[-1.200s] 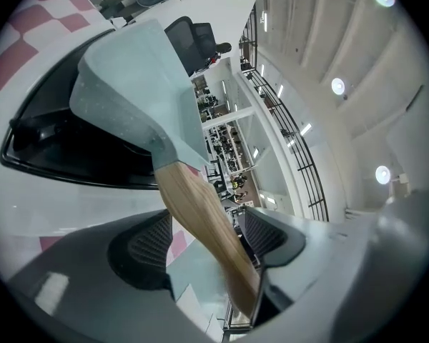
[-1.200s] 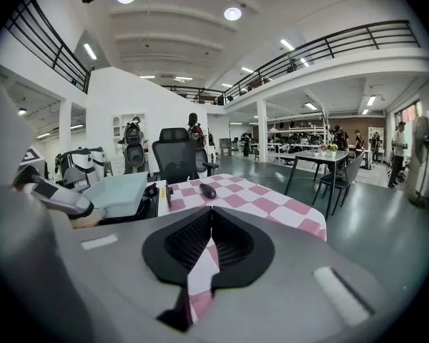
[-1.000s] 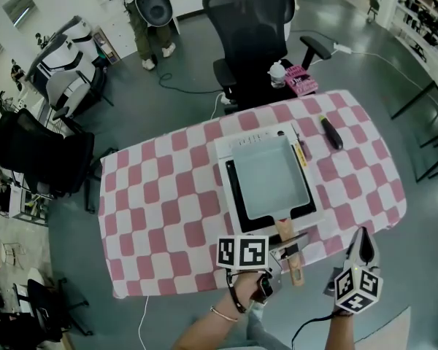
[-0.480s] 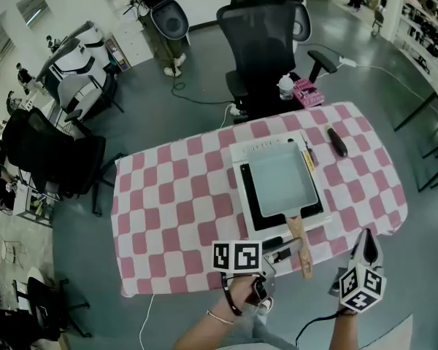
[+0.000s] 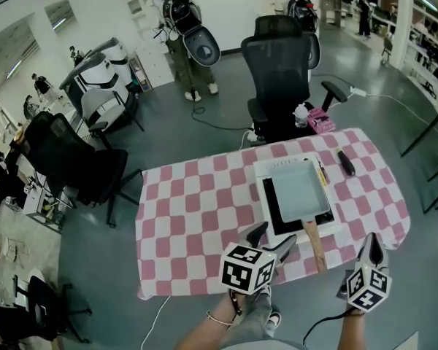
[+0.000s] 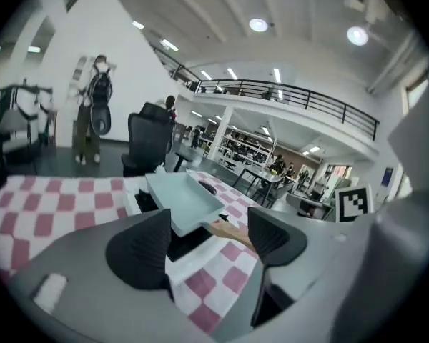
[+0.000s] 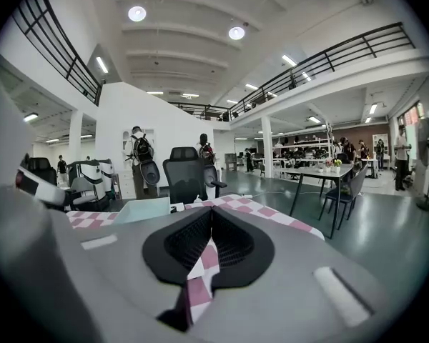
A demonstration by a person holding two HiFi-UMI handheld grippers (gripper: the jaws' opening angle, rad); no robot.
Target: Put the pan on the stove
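A square pale-green pan (image 5: 300, 190) rests on the black top of a white stove (image 5: 278, 214) at the right of the checked table (image 5: 197, 217). Its wooden handle (image 5: 315, 243) points toward the near edge. My left gripper (image 5: 273, 236) hangs open just left of the handle, touching nothing. In the left gripper view the pan (image 6: 180, 197) and handle (image 6: 231, 231) lie beyond the left gripper (image 6: 209, 221), apart from its jaws. My right gripper (image 5: 370, 240) is shut and empty at the table's near right edge. In the right gripper view the right gripper (image 7: 211, 224) shows its jaws pressed together, with the pan (image 7: 143, 209) far left.
A black tool (image 5: 346, 162) lies right of the stove, with thin pens (image 5: 323, 173) between them. A black office chair (image 5: 281, 79) stands behind the table, holding a bottle (image 5: 301, 114) and a pink item (image 5: 321, 120). A person (image 5: 182, 46) stands further back.
My left gripper was at the pan's handle; now its jaws stand open and clear of it. The head view has pulled back and up. The right gripper stayed shut.
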